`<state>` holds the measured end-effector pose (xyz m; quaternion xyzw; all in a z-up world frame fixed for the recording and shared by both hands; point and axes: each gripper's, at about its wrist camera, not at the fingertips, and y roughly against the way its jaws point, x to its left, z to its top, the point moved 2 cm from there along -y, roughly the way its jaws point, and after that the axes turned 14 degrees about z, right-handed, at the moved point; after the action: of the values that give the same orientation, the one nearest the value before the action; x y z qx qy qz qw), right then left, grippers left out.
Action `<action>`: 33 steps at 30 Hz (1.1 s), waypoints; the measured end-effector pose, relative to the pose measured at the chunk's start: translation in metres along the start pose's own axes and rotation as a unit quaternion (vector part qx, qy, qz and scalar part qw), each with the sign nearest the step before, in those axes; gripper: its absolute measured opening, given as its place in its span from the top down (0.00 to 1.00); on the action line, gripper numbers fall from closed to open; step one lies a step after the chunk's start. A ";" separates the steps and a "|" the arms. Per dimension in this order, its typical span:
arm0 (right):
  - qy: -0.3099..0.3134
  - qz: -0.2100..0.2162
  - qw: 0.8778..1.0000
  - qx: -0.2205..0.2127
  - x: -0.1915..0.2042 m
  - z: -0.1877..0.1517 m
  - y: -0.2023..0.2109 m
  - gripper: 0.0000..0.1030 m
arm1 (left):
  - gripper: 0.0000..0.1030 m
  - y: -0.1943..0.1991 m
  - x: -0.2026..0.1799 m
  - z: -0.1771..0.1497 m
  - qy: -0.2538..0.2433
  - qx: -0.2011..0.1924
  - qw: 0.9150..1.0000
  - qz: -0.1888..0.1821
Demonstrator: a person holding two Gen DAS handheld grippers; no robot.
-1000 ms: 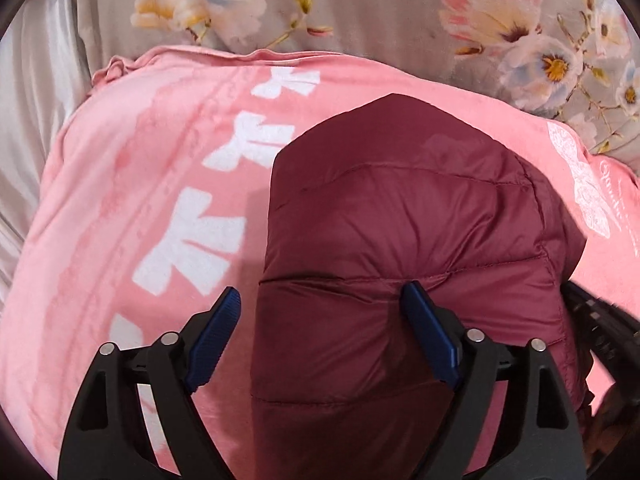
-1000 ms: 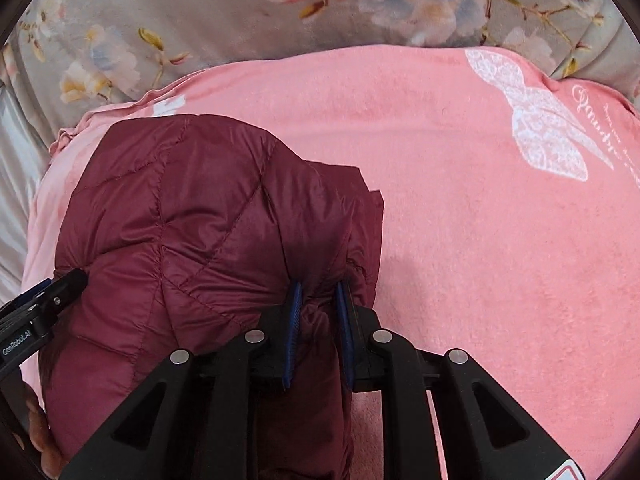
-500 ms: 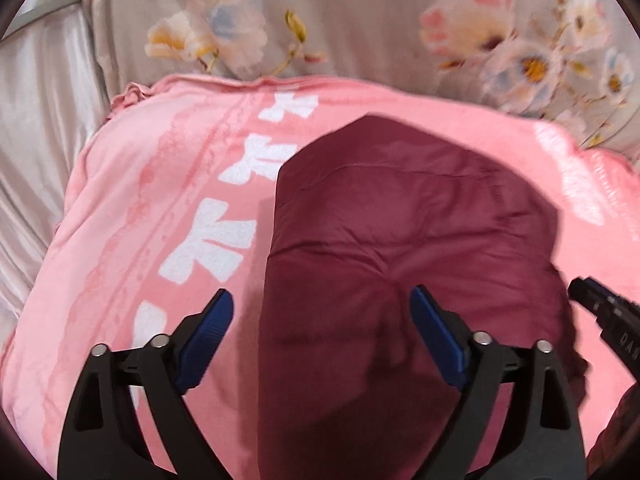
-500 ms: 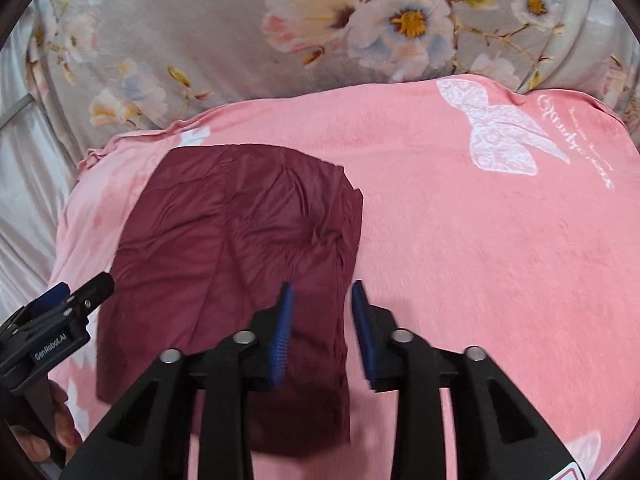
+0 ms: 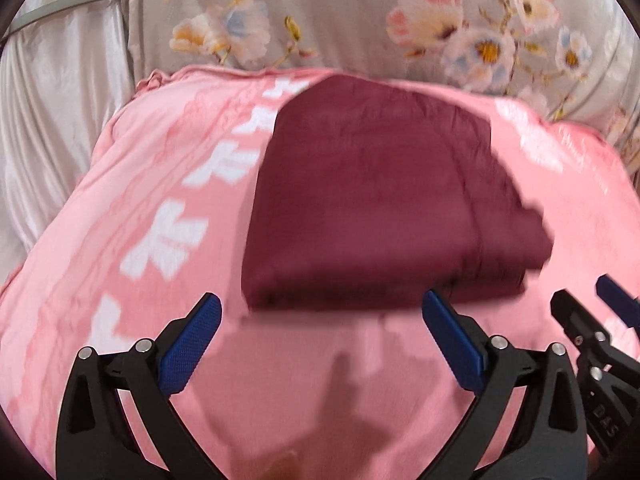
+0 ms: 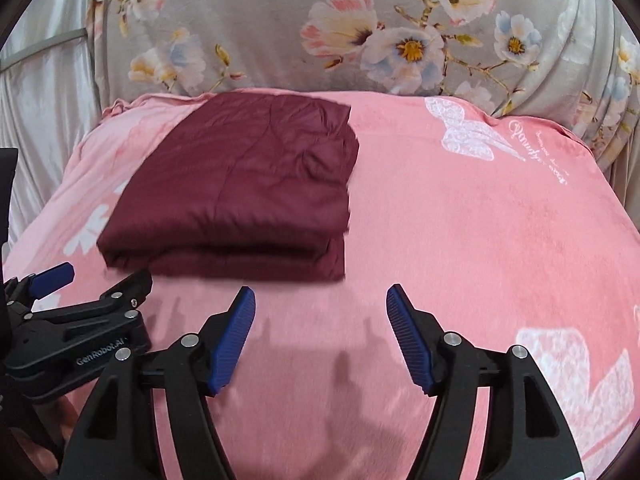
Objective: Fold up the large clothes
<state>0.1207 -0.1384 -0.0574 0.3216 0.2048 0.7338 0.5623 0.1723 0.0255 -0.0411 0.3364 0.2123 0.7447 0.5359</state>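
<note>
A pink plush blanket [image 6: 460, 240] printed with white butterflies covers the bed, and a grey floral quilt [image 6: 280, 32] is bunched along its far side. The folded maroon puffer jacket [image 6: 240, 196] lies flat on the blanket as a squared, layered bundle. From the right gripper [image 6: 320, 336] it sits at about eleven o'clock, its near folded edge running across from nine to three, just beyond the fingertips and not touching them. From the left gripper [image 5: 320, 340] the jacket [image 5: 380, 200] lies at about twelve o'clock, again just past the tips — so both hands stand about equally near, the left more squarely in front of it. The left jaws have just been opening and stand wide, nothing between them but bare blanket [image 5: 120, 240]. The right jaws have also just been opening and are well parted — empty too. The fold looks finished, with both grippers clear of the cloth.
</note>
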 end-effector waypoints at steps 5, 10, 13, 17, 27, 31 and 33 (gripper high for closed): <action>-0.010 0.002 1.000 0.014 -0.002 -0.021 -0.008 0.36 | 0.05 -0.006 -0.001 -0.036 0.003 0.011 1.000 0.010; -0.009 -0.006 1.000 0.013 0.000 -0.028 -0.009 0.35 | 0.05 -0.004 0.004 -0.048 0.019 -0.006 1.000 0.016; -0.013 -0.009 1.000 0.019 -0.001 -0.029 -0.012 0.35 | 0.05 0.000 0.001 -0.050 0.016 -0.021 0.999 0.019; -0.012 -0.011 1.000 0.021 0.000 -0.031 -0.013 0.35 | 0.05 0.003 -0.005 -0.051 0.000 -0.033 0.999 0.018; -0.004 -0.017 1.000 0.019 0.003 -0.032 -0.012 0.35 | 0.05 0.004 -0.004 -0.051 0.004 -0.040 0.999 0.022; -0.003 -0.018 1.000 0.018 0.003 -0.032 -0.012 0.35 | 0.05 0.005 -0.003 -0.051 0.006 -0.043 0.999 0.019; -0.003 -0.018 1.000 0.018 0.003 -0.032 -0.012 0.35 | 0.05 0.005 -0.003 -0.051 0.006 -0.042 0.999 0.019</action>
<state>0.1064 -0.1305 -0.0870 0.3301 0.2222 0.7188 0.5700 0.1325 0.0237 -0.0734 0.3130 0.1773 0.7653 0.5338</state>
